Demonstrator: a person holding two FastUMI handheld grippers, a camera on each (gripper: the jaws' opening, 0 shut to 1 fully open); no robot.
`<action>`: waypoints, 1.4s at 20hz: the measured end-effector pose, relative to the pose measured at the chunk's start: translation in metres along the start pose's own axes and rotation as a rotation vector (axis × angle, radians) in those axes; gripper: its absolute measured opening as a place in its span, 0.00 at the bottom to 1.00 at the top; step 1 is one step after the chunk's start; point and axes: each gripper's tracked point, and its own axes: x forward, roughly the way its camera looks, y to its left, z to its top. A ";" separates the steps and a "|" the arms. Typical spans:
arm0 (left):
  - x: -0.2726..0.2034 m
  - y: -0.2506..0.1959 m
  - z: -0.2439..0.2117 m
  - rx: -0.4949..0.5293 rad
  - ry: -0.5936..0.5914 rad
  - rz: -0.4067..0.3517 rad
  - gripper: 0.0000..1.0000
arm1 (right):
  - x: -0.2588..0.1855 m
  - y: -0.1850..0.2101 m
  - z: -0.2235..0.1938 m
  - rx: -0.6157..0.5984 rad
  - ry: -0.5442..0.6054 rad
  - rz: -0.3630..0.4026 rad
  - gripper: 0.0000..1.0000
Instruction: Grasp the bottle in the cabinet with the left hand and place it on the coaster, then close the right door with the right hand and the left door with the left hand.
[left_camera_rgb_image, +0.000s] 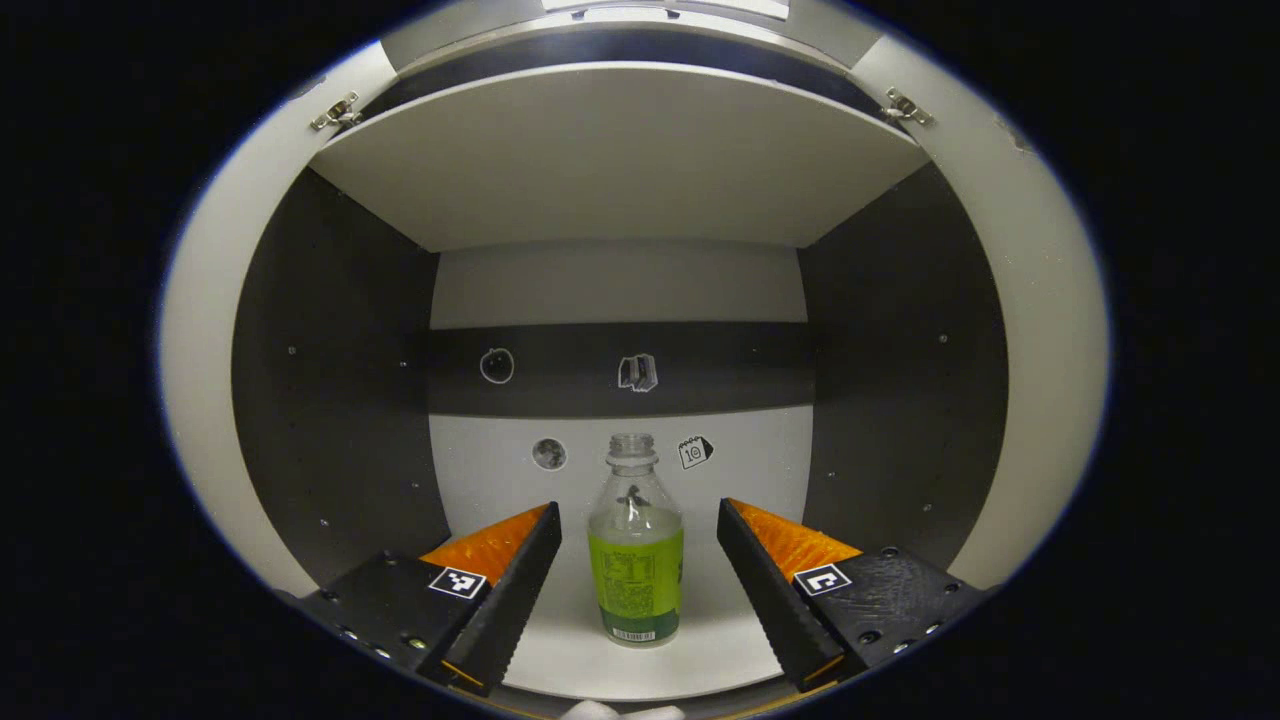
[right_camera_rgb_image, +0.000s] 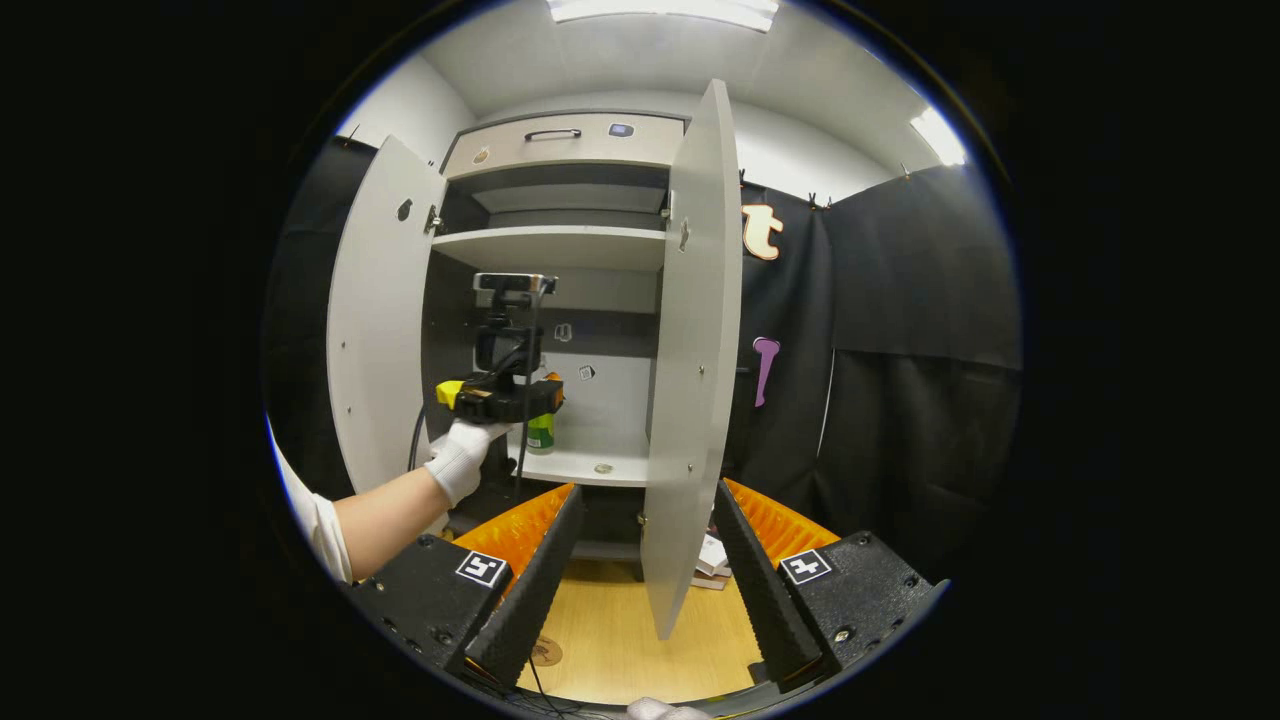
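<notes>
Left gripper view: we have the left hand-held gripper (left_camera_rgb_image: 638, 560) inside the white cabinet (left_camera_rgb_image: 620, 160), its fingers spread wide on either side of the clear plastic bottle with a green label and no cap (left_camera_rgb_image: 636, 560). No contact as far as we can see; the bottle stands upright on the white lower shelf (left_camera_rgb_image: 560, 660), apart from both fingers. So we judge step one is at the approach stage: the grasp is not made.

Left to do: pinch the bottle, carry it out, set it on the coaster, then close both doors. The white right cabinet door (right_camera_rgb_image: 695, 380) and the white left cabinet door (right_camera_rgb_image: 378, 320) both stand open in the right gripper view.

Right gripper view: the right hand-held gripper (right_camera_rgb_image: 640, 570) hangs spread and empty in front of the cabinet, with the right door's edge between its fingers but farther off. A white-gloved hand (right_camera_rgb_image: 460, 455) holds the left unit at the shelf.

Surface: a light wooden bench (right_camera_rgb_image: 620, 630) lies below, with a small round brown coaster (right_camera_rgb_image: 545, 652) near the view's lower edge. Black cloth walls stand to the right, with ceiling strip lights overhead.
</notes>
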 end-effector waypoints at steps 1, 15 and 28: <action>0.010 -0.001 -0.005 -0.001 0.012 0.004 0.96 | 0.000 -0.003 0.000 -0.005 0.000 -0.007 0.82; -0.032 0.012 0.020 -0.014 -0.024 0.017 0.75 | -0.008 -0.021 0.000 -0.005 -0.012 -0.029 0.82; -0.259 0.005 -0.047 -0.011 -0.066 -0.089 0.75 | -0.033 -0.035 -0.032 -0.023 0.036 -0.030 0.82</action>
